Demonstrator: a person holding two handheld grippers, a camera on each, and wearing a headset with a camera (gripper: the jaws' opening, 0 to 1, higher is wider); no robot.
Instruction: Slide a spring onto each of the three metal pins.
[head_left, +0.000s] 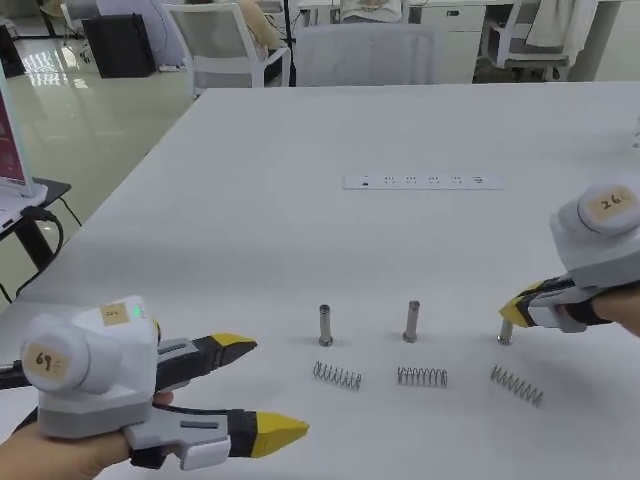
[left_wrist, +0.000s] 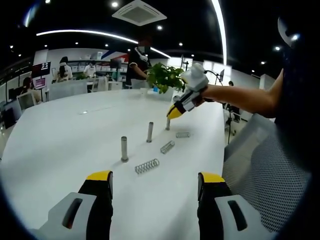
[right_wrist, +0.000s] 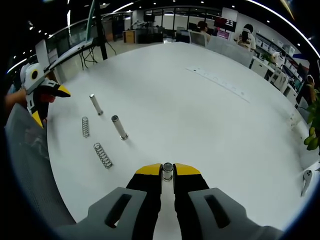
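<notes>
Rightmost pin (head_left: 505, 335) half hidden
Its upper shaft sits behind the right hand-held gripper (head_left: 509, 313) tips; between the clamped jaws, just its top shows. The picture edge crops that hand-held gripper's body.

Left gripper (head_left: 275, 388) 69, right gripper (head_left: 508, 312) 26

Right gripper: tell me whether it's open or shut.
Shut. The right gripper clamps the rightmost pin: in its own view the jaws meet around the pin's top.
</notes>
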